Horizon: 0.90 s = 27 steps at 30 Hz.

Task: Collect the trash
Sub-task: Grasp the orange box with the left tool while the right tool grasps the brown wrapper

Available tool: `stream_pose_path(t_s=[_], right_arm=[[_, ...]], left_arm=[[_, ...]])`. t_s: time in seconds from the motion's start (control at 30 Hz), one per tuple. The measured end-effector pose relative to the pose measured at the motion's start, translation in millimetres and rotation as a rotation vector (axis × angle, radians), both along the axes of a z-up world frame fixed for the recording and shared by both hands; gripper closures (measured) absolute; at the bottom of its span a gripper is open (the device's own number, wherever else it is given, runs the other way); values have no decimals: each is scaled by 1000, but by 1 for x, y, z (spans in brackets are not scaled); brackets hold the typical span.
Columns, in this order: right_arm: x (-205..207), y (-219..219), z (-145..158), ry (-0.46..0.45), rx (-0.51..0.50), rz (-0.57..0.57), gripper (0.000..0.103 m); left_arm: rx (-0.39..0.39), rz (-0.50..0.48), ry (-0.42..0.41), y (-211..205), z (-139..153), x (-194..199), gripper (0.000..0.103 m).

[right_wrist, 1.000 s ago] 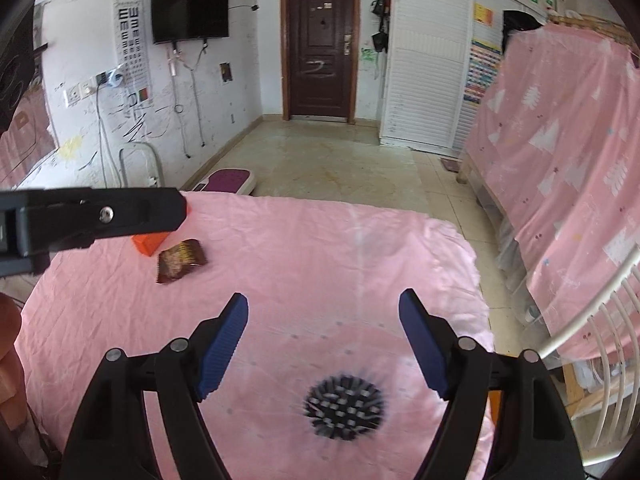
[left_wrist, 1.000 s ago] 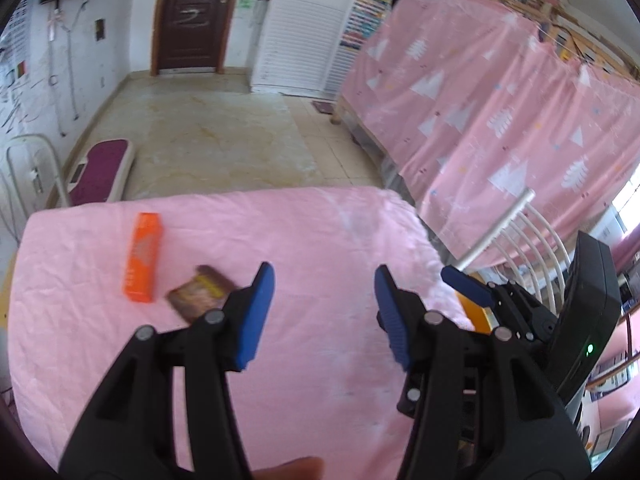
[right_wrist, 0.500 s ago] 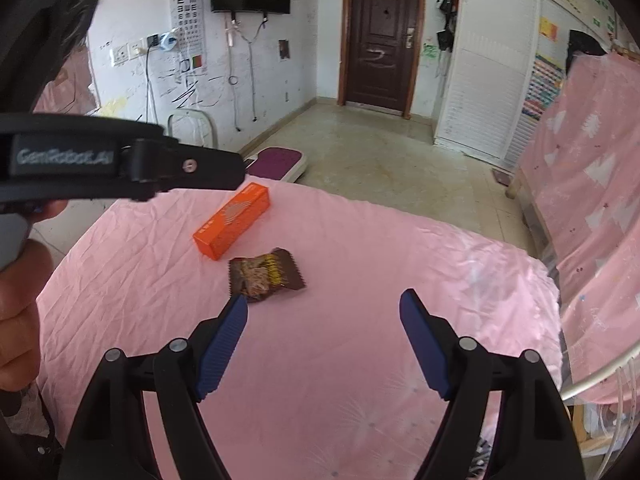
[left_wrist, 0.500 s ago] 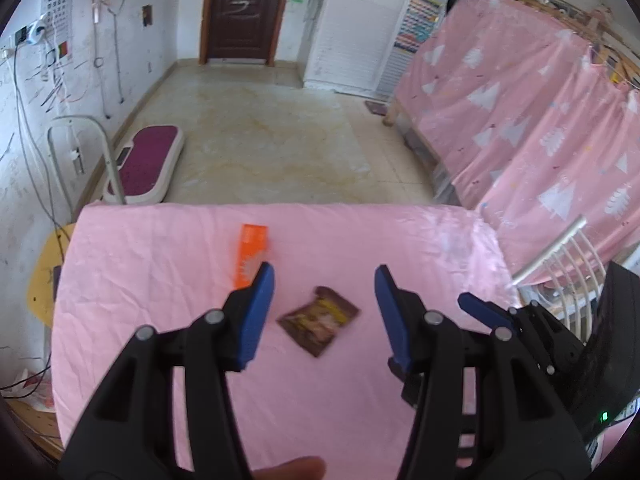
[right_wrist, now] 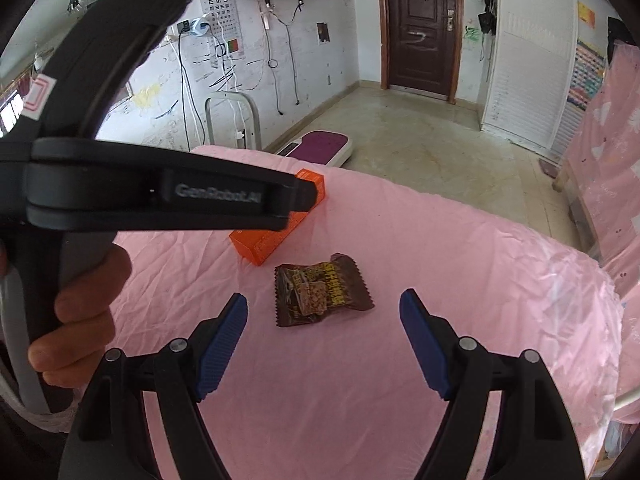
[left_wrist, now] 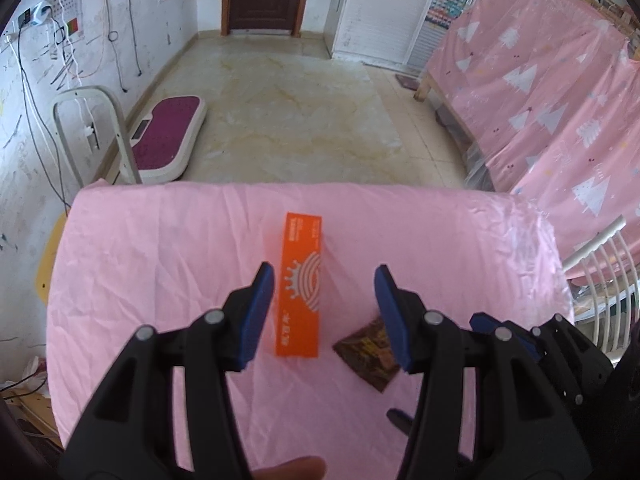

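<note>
Both hand-held grippers (left_wrist: 324,312) (right_wrist: 323,344) gape, apparently touching nothing.

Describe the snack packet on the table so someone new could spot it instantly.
Start at the table under the wrinkled pink cloth. Two items lie near its middle. Beside the long orange cardboard box lies the flat dark-brown foil snack wrapper, crimped at both ends, with yellow print.

pink-covered table (left_wrist: 160,248), orange box (left_wrist: 301,284), brown wrapper (right_wrist: 322,295)
</note>
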State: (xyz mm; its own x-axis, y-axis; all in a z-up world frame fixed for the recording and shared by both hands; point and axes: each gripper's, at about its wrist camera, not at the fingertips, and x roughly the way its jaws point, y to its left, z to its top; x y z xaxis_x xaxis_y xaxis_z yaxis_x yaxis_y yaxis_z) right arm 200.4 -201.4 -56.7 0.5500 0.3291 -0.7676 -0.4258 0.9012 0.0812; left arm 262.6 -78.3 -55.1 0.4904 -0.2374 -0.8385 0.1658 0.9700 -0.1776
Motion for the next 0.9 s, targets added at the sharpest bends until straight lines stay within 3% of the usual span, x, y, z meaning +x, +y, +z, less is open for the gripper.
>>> stream_pose_path(t_s=[0.33, 0.7, 0.9], right_arm=[[15, 13, -13, 48, 14, 31, 34], [16, 24, -25, 30, -9, 15, 34], [14, 25, -24, 34, 13, 4, 35]], left_arm=[[66, 22, 28, -1, -19, 16, 54], [86, 17, 50, -6, -31, 21, 80], [86, 12, 45, -5, -32, 20, 80]])
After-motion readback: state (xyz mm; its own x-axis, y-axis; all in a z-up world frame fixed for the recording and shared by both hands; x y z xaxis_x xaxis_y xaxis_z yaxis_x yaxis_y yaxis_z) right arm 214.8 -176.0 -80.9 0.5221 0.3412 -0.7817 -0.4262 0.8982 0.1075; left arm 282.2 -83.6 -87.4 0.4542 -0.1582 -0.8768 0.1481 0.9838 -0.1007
